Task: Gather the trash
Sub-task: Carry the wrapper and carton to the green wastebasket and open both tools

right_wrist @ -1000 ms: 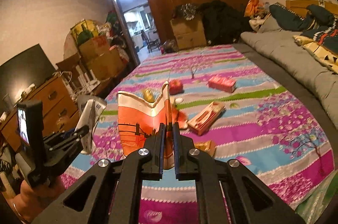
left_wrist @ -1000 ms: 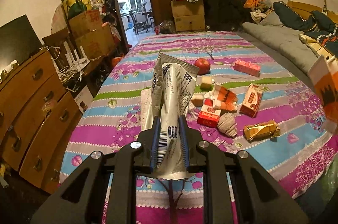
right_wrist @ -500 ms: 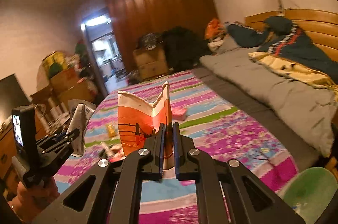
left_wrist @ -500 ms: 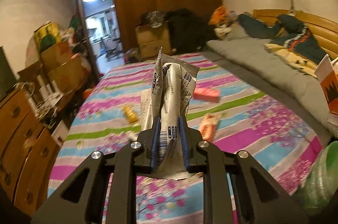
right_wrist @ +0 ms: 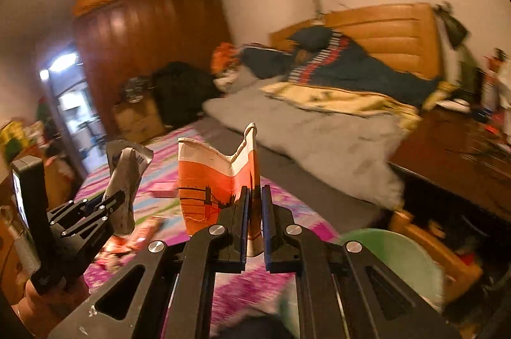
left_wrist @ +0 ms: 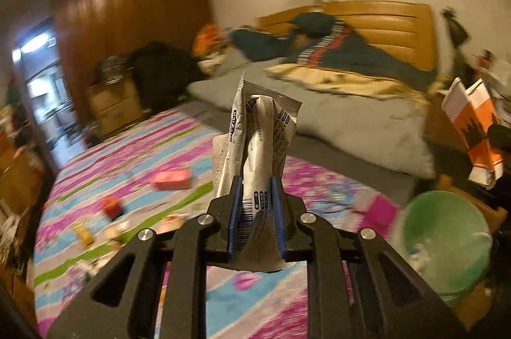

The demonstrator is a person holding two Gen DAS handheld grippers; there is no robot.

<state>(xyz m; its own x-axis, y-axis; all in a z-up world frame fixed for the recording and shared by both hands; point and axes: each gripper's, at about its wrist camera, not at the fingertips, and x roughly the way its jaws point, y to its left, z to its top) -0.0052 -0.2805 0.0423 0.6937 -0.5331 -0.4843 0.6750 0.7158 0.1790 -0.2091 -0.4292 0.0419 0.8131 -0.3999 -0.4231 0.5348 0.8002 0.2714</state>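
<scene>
My left gripper [left_wrist: 255, 195] is shut on a crumpled white and silver wrapper [left_wrist: 258, 141] that stands up between its blue pads. My right gripper [right_wrist: 254, 204] is shut on a torn orange and white paper cup [right_wrist: 210, 179]. In the right wrist view the left gripper [right_wrist: 111, 201] with its wrapper [right_wrist: 126, 176] shows at the left, held by a hand [right_wrist: 41, 304]. In the left wrist view the orange cup [left_wrist: 472, 128] hangs at the far right. A green trash bin [left_wrist: 447, 243] stands on the floor at the lower right, and its rim [right_wrist: 392, 246] also shows under the right gripper.
A striped floral sheet [left_wrist: 134, 153] still carries a pink box [left_wrist: 171, 179], a red item [left_wrist: 111, 206] and small wrappers. A grey blanket [left_wrist: 345, 121], dark clothes and a wooden headboard [left_wrist: 383, 22] lie behind. A wardrobe [left_wrist: 127, 29] and doorway [left_wrist: 41, 102] are at the left; a dark cabinet [right_wrist: 453, 160] is at the right.
Both views have swung right, away from the littered sheet toward the headboard. The green bin has come into sight at the lower right. Both grips are unchanged.
</scene>
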